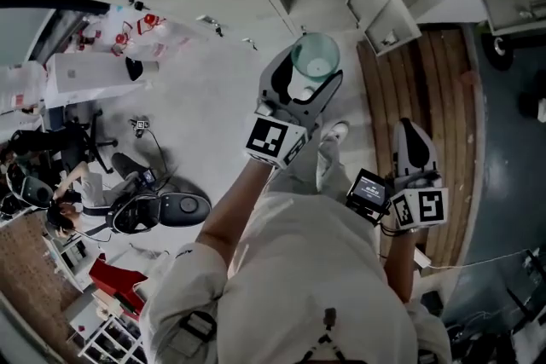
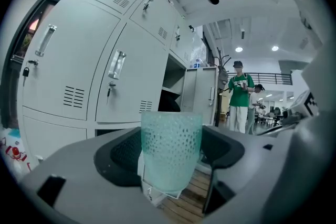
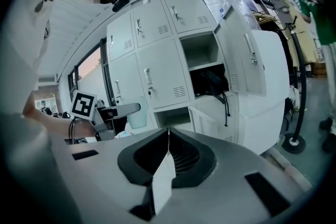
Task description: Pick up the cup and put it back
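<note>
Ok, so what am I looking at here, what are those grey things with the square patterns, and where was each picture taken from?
There is no robot. A person holds a hand tool in each hand, and each tool ends in two jaws. The head view comes from a camera on the person's head, looking steeply down. Each gripper view comes from a camera riding on that tool, looking along its jaws. The left gripper has its jaws closed on a see-through green cup, held up before grey lockers. The right gripper has its jaws together, holding nothing. The patterned cubes are parts of the grippers.
</note>
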A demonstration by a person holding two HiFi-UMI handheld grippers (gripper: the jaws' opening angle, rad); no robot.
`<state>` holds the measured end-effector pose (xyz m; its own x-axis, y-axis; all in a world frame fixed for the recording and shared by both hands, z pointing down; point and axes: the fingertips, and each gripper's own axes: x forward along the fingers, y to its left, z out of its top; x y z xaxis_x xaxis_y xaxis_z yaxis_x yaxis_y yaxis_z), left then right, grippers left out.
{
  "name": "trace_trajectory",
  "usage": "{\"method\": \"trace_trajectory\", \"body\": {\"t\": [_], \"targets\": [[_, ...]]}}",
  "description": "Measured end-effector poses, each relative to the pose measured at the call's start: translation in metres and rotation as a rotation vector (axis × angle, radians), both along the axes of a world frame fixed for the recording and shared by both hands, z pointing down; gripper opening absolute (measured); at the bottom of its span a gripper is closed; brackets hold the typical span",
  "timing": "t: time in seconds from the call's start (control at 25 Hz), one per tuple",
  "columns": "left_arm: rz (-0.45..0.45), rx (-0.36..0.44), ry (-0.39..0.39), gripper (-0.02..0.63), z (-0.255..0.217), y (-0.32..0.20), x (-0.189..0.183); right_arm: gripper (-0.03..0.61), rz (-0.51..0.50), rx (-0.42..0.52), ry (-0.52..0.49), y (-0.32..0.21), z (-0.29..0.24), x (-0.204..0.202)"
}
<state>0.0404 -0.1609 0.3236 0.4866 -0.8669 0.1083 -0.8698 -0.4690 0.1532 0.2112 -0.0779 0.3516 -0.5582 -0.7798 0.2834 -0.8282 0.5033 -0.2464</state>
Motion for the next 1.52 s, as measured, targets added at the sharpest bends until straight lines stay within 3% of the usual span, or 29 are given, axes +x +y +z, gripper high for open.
{"method": "trace_trajectory", "body": {"t": [0.4, 0.88, 1.16, 1.52], "targets": [[-0.097, -0.069, -0.056, 0.353, 0.091, -0.078, -0.015, 0.026, -0.057, -0.106, -0.021, -0.019, 0.058, -0.025], [-0.147, -0.025, -0.132, 0.353, 0.183, -0.180, -0.009, 0.026, -0.052, -0.248, -0.078, -0.031, 0.140, -0.027], [-0.180, 0.009, -0.153, 0.353, 0.217, -0.237, -0.018, 0.026, -0.065, -0.242, -0.054, -0.058, 0.178, -0.031], [-0.218, 0.074, -0.158, 0.353, 0.229, -0.292, -0.038, 0.026, -0.143, -0.206, -0.033, -0.096, 0.218, -0.067]]}}
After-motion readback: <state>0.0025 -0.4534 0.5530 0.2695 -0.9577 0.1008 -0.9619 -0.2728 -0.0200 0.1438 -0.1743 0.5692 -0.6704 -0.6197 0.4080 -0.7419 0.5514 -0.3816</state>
